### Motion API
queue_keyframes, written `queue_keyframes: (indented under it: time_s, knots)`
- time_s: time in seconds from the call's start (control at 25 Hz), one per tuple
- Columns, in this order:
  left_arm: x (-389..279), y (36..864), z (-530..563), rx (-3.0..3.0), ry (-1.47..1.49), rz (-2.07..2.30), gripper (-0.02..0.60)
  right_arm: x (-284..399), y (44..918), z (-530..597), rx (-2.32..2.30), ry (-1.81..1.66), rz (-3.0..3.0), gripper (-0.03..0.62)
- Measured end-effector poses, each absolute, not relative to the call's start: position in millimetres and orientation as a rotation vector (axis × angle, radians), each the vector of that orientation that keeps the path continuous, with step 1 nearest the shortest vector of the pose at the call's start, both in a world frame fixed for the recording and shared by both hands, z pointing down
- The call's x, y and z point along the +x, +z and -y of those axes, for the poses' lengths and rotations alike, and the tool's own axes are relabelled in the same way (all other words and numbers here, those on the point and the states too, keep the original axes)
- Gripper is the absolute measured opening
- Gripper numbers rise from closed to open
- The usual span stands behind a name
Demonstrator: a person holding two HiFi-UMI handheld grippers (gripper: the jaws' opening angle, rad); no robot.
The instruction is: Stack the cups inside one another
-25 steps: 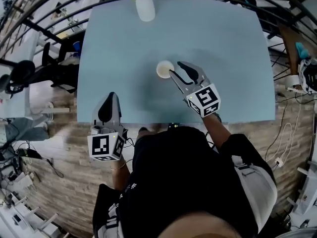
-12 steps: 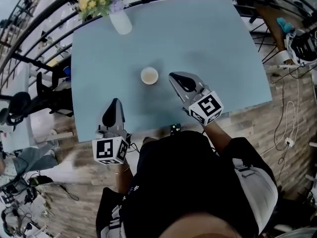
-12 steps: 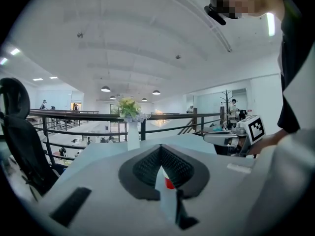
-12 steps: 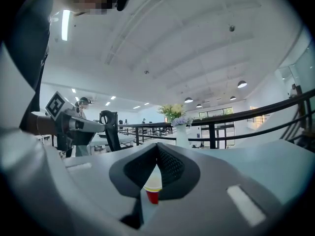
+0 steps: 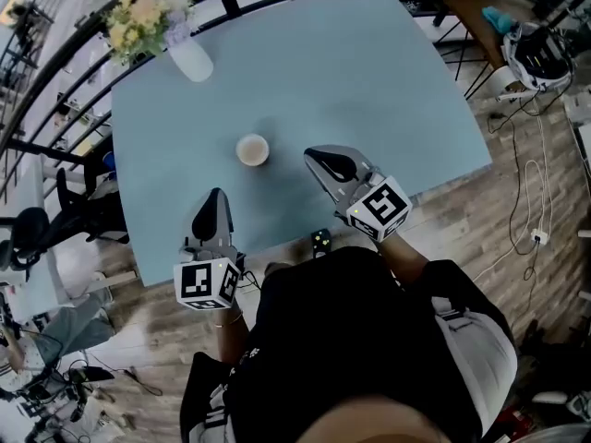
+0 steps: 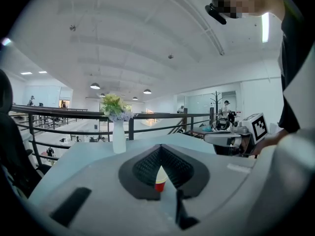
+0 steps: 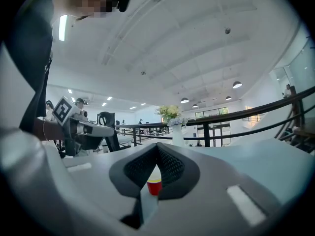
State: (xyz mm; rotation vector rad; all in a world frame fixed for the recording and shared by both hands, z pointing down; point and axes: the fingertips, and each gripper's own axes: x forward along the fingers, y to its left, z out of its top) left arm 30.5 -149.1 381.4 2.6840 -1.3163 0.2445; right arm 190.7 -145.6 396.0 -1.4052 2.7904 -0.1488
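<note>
One cup [image 5: 252, 149], pale inside from above, stands upright near the middle of the light blue table [image 5: 369, 72]. Seen level, the cup [image 6: 160, 181] [image 7: 154, 184] is red with a cream rim. My right gripper [image 5: 310, 156] is shut and empty, its tip a short way to the right of the cup and apart from it. Over the table's near edge, below and left of the cup, my left gripper [image 5: 214, 194] is also shut on nothing. Each gripper view looks past closed jaws straight at the cup.
A white vase [image 5: 189, 60] of flowers [image 5: 137, 18] stands at the table's far left corner. A small black device [image 5: 320, 241] with green lights sits at the near edge between my hands. Black railings run behind the table; cables lie on the wooden floor at the right.
The right gripper's jaws stood open at the cup's rim; it has since drawn back to the right and shut empty. The cup stays on the table. The left gripper moved slightly forward.
</note>
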Motion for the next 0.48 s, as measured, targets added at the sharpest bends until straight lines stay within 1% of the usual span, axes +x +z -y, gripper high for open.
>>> queue_keyframes:
  time_s: [0.48]
  knots:
    - [49.8,385.5,145.2,2.702,0.245,1.272,-0.015,204.7,394.7,133.3,-1.405,-0.174,-2.761,0.006]
